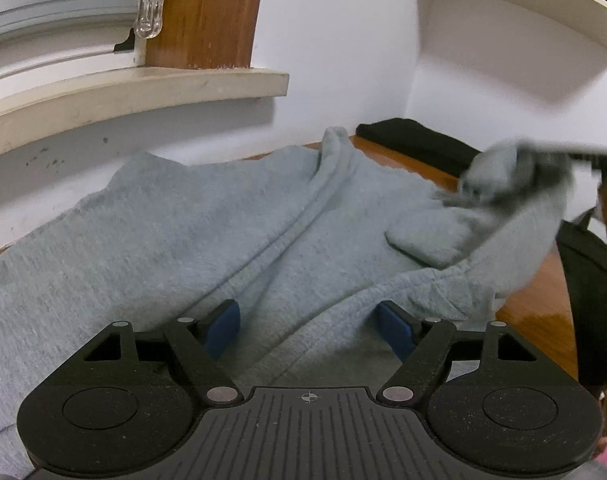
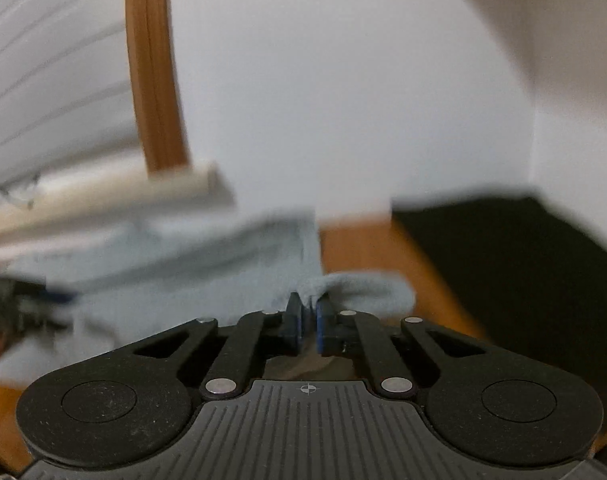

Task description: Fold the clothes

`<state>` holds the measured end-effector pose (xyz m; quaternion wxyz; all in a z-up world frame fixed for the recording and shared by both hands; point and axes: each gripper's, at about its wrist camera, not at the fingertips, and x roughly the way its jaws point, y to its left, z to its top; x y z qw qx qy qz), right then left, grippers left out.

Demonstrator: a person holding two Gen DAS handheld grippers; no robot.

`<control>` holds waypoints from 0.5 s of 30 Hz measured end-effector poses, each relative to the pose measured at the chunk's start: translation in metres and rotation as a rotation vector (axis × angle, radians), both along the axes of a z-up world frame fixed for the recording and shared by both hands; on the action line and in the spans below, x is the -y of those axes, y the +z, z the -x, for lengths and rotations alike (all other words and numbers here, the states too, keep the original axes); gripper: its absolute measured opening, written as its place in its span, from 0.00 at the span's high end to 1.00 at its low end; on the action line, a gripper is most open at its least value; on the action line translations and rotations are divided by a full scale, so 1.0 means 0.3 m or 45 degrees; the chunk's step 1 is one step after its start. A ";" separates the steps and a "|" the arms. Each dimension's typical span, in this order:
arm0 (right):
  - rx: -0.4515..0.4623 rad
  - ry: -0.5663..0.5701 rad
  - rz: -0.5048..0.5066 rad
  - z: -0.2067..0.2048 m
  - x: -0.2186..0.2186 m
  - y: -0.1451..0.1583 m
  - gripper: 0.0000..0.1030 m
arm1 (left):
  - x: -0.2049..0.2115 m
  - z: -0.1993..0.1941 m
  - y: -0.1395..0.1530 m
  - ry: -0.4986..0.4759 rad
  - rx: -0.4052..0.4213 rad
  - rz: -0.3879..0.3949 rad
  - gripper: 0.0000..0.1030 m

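Observation:
A light grey knit garment (image 1: 183, 232) lies spread over a wooden table (image 1: 539, 312), with a ridge of folds running up its middle. My left gripper (image 1: 309, 322) hovers low over the near part of the cloth, its blue pads (image 1: 223, 326) wide apart and a soft fold lying between them, not pinched. In the right wrist view my right gripper (image 2: 309, 314) is shut on an edge of the grey garment (image 2: 367, 286). The left wrist view shows that right gripper (image 1: 543, 160), blurred, holding a corner of the cloth lifted off the table at the right.
A cream window sill (image 1: 143, 88) and a white wall bound the table's far side. A black folded cloth (image 1: 415, 140) lies at the back right corner. A white shelf (image 1: 523, 8) hangs above. A black bag (image 1: 591, 300) stands off the table's right edge.

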<state>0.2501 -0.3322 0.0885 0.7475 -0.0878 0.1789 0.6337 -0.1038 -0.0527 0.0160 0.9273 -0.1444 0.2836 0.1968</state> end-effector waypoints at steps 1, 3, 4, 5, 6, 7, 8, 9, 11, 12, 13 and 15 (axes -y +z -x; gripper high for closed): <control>0.031 0.002 -0.040 0.011 -0.027 0.046 0.94 | 0.001 0.000 0.000 0.000 0.000 -0.001 0.23; 0.098 0.014 -0.104 0.042 -0.101 0.130 0.94 | 0.002 0.000 0.000 0.001 0.000 -0.002 0.23; 0.133 0.022 -0.135 0.062 -0.147 0.172 0.94 | 0.002 0.000 0.000 0.001 0.000 -0.003 0.23; 0.161 0.032 -0.163 0.084 -0.199 0.212 0.94 | 0.003 0.000 0.000 0.002 0.000 -0.004 0.23; 0.186 0.044 -0.186 0.106 -0.254 0.247 0.94 | 0.003 0.000 0.000 0.002 0.000 -0.004 0.23; 0.216 0.052 -0.211 0.132 -0.312 0.279 0.94 | 0.002 0.002 0.000 0.003 0.003 -0.002 0.23; 0.249 0.061 -0.232 0.161 -0.370 0.300 0.94 | 0.001 0.003 -0.001 0.003 0.006 0.000 0.23; 0.282 0.071 -0.248 0.190 -0.428 0.316 0.94 | 0.000 0.005 -0.002 0.003 0.010 0.003 0.22; 0.304 0.100 -0.227 0.231 -0.532 0.316 0.84 | -0.001 0.005 -0.003 0.005 0.013 0.007 0.22; 0.292 0.122 -0.188 0.243 -0.572 0.306 0.76 | -0.001 0.005 -0.002 0.005 0.014 0.009 0.22; 0.284 0.133 -0.142 0.254 -0.606 0.285 0.62 | -0.002 0.005 -0.002 0.006 0.015 0.010 0.22; 0.284 0.152 -0.077 0.261 -0.624 0.230 0.60 | -0.001 0.007 -0.001 0.011 0.019 0.013 0.22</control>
